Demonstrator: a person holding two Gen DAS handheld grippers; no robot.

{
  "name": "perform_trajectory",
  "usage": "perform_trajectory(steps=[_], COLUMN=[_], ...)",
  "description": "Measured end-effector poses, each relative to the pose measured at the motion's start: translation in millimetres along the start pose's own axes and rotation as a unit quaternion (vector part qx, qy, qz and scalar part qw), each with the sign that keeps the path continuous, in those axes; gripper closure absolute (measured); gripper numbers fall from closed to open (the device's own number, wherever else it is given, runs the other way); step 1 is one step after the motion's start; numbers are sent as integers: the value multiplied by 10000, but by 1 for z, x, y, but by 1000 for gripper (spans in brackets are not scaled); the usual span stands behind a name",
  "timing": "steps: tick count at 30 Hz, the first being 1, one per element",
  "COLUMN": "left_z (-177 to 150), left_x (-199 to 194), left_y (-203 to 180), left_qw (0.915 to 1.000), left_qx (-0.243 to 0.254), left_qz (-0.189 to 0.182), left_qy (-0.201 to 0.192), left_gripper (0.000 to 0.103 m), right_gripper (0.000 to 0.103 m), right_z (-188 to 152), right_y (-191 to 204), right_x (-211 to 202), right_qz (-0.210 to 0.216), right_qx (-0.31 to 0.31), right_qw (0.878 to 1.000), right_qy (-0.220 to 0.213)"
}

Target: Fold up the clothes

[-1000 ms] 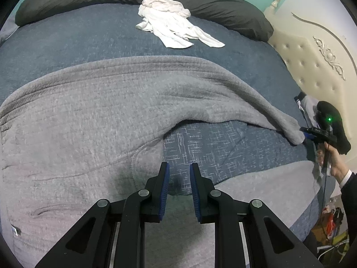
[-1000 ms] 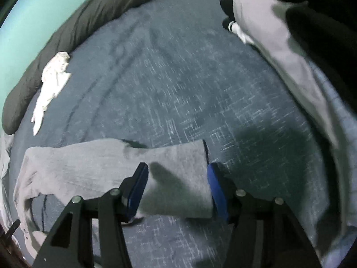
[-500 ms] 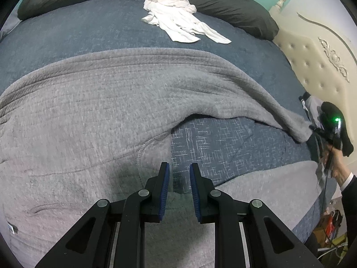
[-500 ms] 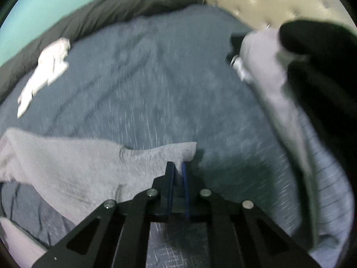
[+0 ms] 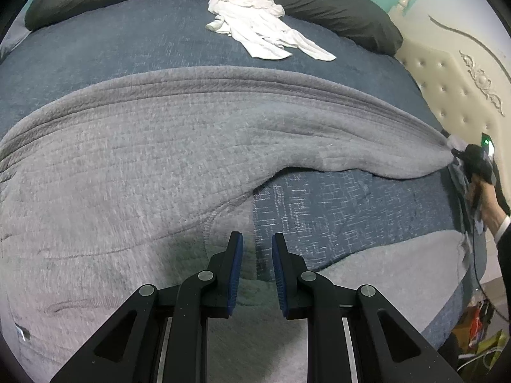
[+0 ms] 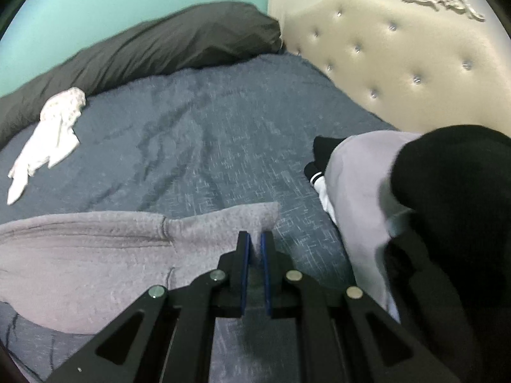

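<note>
Both wrist views angled down close over bed point(image 5: 351, 198), sharing white garment point(image 5: 255, 32), dark pillow point(image 6: 159, 48)

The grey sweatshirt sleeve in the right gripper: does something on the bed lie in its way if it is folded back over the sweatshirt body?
Nothing visible does. Between the sleeve and the sweatshirt body lies only bare blue bedspread; the white garment lies farther away.

a bed point(image 5: 134, 41) with a dark blue cover carries a spread grey sweatshirt point(image 5: 127, 166), a crumpled white garment point(image 5: 255, 28), a long dark pillow point(image 5: 319, 3) and piled clothes point(image 6: 361, 172)
</note>
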State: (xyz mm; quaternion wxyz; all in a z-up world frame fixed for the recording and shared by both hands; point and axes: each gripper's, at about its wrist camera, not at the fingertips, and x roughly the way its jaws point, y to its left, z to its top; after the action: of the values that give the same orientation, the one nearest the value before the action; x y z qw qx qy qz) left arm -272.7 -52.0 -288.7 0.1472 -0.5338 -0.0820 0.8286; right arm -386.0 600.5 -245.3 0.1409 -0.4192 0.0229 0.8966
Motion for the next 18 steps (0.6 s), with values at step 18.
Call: perform_trajectory(steps=[18], left_z=[6], left_x=[29], left_y=[12], left_qw=[9999], left_qx=[-27], left_qz=[15], left_qy=[149], left_gripper=[83], right_gripper=[92], right_z=[13], right_y=[2], right_x=[77], right_qz=[113], right_qx=[-30], right_qw=[9985], right_qy=[539])
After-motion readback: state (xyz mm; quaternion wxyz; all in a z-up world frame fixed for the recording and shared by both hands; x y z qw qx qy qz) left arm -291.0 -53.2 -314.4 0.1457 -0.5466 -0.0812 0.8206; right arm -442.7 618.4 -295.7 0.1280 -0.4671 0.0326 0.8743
